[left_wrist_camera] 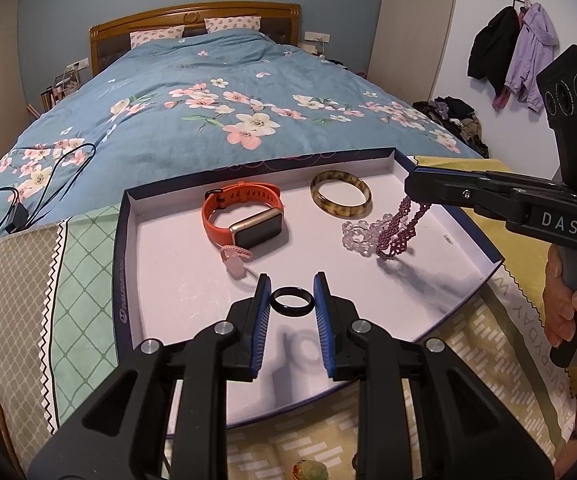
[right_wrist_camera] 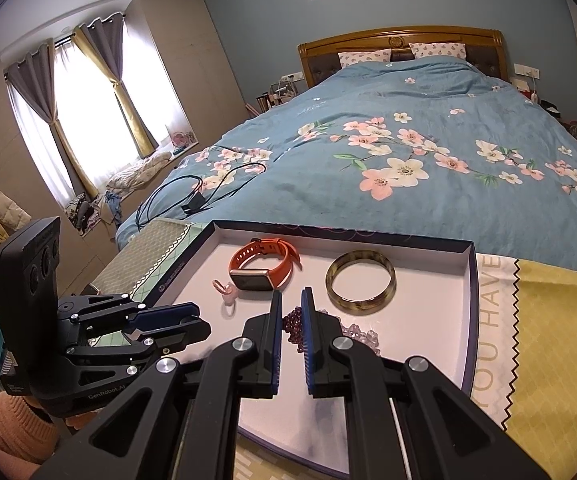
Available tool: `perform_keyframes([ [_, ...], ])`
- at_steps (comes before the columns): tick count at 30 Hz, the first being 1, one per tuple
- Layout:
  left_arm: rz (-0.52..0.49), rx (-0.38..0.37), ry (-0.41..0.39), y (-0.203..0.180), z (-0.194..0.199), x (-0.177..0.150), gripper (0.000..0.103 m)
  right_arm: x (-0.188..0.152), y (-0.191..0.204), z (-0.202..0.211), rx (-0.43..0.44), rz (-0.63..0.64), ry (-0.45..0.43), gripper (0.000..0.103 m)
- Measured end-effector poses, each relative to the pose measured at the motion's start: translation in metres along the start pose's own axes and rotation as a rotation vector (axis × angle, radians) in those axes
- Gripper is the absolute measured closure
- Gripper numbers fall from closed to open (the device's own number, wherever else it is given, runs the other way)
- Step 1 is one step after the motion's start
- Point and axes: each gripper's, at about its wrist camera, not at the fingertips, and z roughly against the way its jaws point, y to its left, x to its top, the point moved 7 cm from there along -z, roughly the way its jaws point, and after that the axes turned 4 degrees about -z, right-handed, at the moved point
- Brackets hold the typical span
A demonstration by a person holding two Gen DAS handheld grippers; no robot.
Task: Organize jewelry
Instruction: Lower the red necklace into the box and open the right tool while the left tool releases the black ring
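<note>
Two tools over a shallow jewelry box, one on a dark ring, one on a purple bead strand.

In the left wrist view the left tool (left_wrist_camera: 291, 300) is closed narrowly on a black ring (left_wrist_camera: 291, 303), its pads touching the ring's two sides; the ring lies flat-faced, hole upward, just above the white floor of the box (left_wrist_camera: 128, 216). The right tool (left_wrist_camera: 410, 184) enters from 3 o'clock, pinched shut on a purple bead bracelet (left_wrist_camera: 398, 232) whose long axis hangs straight down, its lower end meeting the clear bead bracelet (left_wrist_camera: 358, 234) at 7 o'clock of the tool. The orange watch (left_wrist_camera: 244, 216) lies at 11 o'clock of the ring, strap axis left-right; the amber bangle (left_wrist_camera: 341, 193) lies flat at 1 o'clock. In the right wrist view the fingers (right_wrist_camera: 274, 336) hide most of the purple strand (right_wrist_camera: 294, 322).
</note>
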Motion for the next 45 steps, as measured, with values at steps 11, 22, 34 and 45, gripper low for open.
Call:
perform_keyframes([
  [11,0.013,0.023,0.018,0.009,-0.015,0.003,0.081,0.000,-0.011,-0.010,-0.022,-0.016,0.012,0.095],
  [22,0.039,0.035,0.049,0.019,-0.031,-0.001,0.081,0.000,-0.023,-0.019,-0.044,-0.039,0.021,0.095],
  [34,0.044,0.054,0.068,0.019,-0.042,-0.002,0.081,-0.001,-0.032,-0.025,-0.073,-0.056,0.025,0.095],
  [45,0.049,0.061,0.052,0.021,-0.038,-0.002,0.071,-0.004,-0.040,-0.030,-0.102,-0.075,0.032,0.092],
])
